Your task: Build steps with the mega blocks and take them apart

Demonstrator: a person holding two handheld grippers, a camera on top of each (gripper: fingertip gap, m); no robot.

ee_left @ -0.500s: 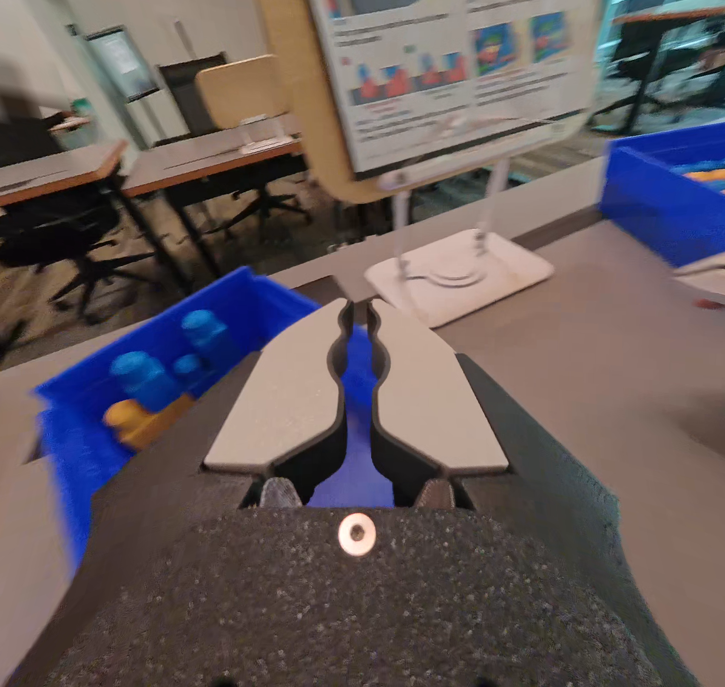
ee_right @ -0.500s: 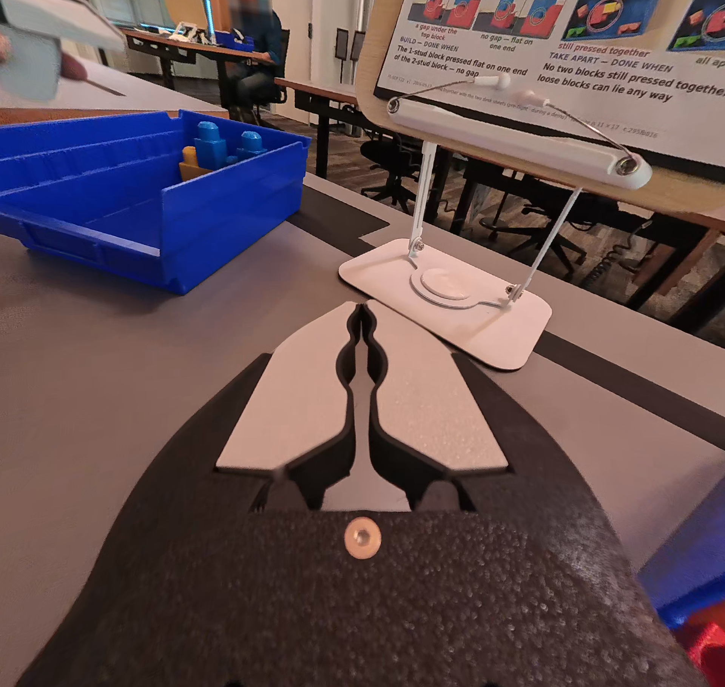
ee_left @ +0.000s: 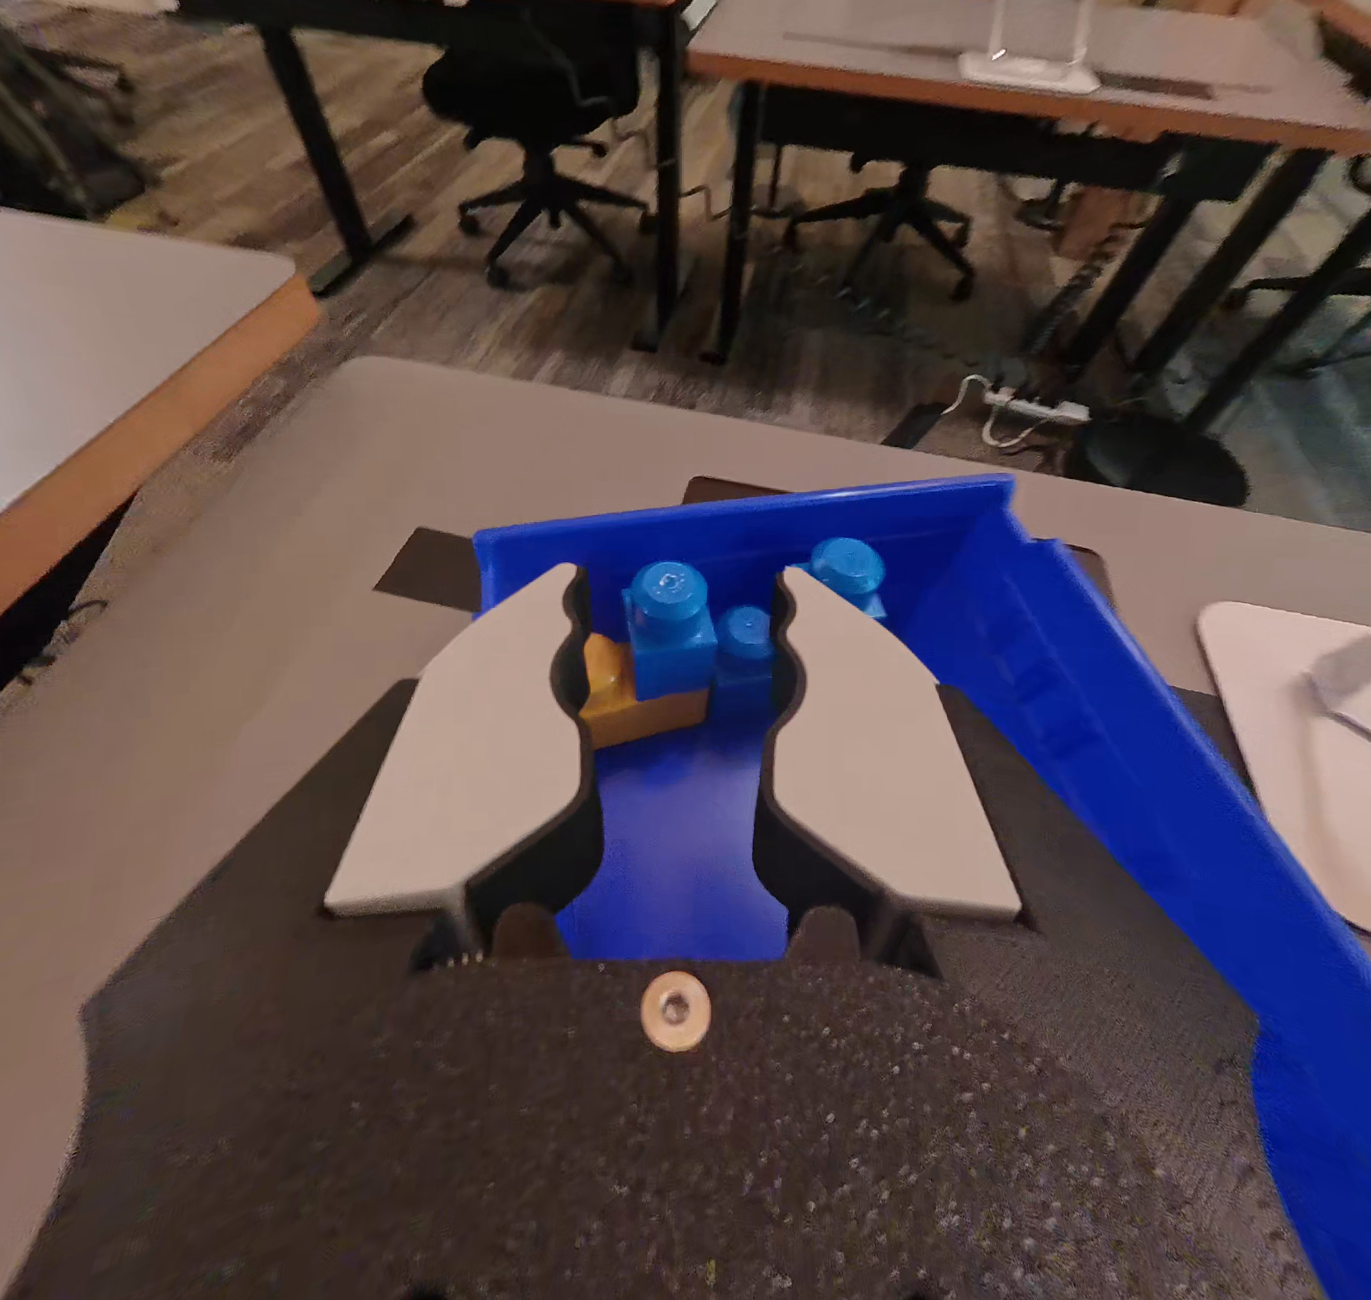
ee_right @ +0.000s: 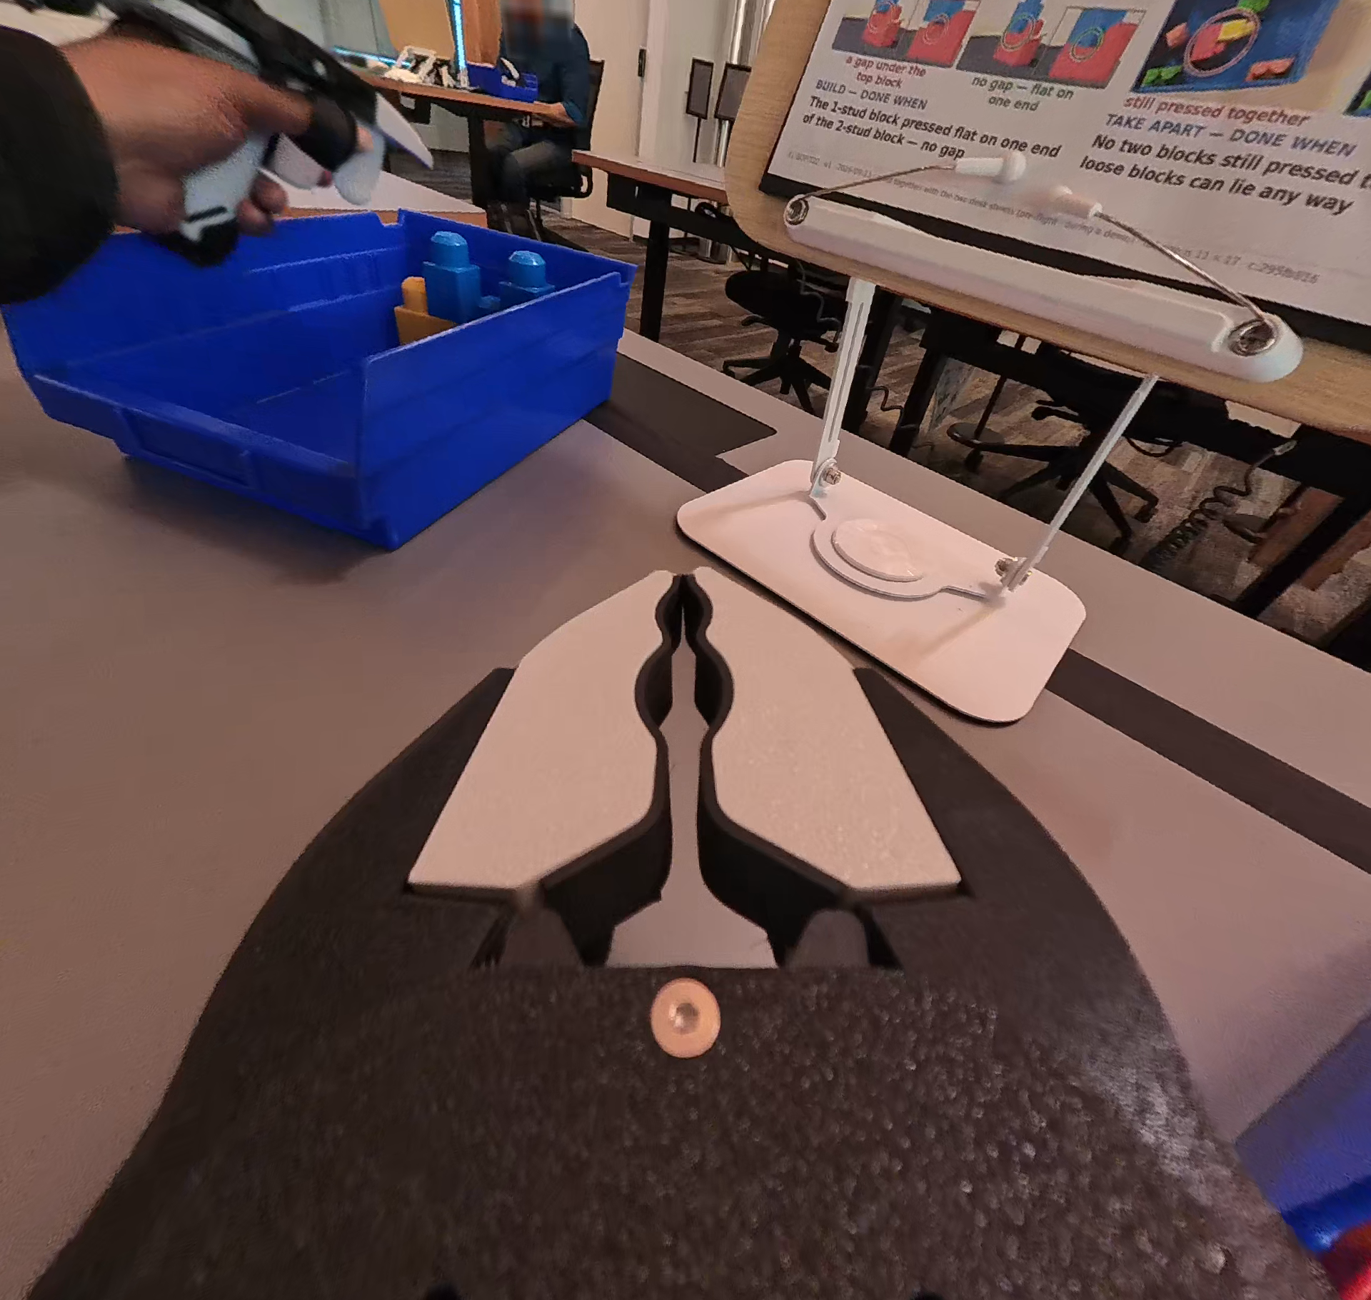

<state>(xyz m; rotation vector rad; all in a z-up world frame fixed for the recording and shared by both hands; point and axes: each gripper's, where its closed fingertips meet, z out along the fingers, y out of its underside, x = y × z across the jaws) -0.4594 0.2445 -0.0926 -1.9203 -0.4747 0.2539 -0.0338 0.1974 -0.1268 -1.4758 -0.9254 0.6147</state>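
L gripper [ee_left: 676,585] jaws wide open, empty, over blue bin [ee_left: 1039,641]; blue-on-yellow block stack [ee_left: 656,659] just ahead between tips. R gripper [ee_right: 681,582] jaws nearly closed, empty, above table [ee_right: 185,671].

Three blue blocks [ee_left: 670,633], one yellow block [ee_left: 623,708], one blue bin [ee_right: 460,403].

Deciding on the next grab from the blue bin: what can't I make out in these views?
- Left wrist view: the third blue block is mostly hidden behind the left hand-held gripper.
- Same view: the yellow block is partly covered by a finger.
- Right wrist view: block bases sit below the bin wall.
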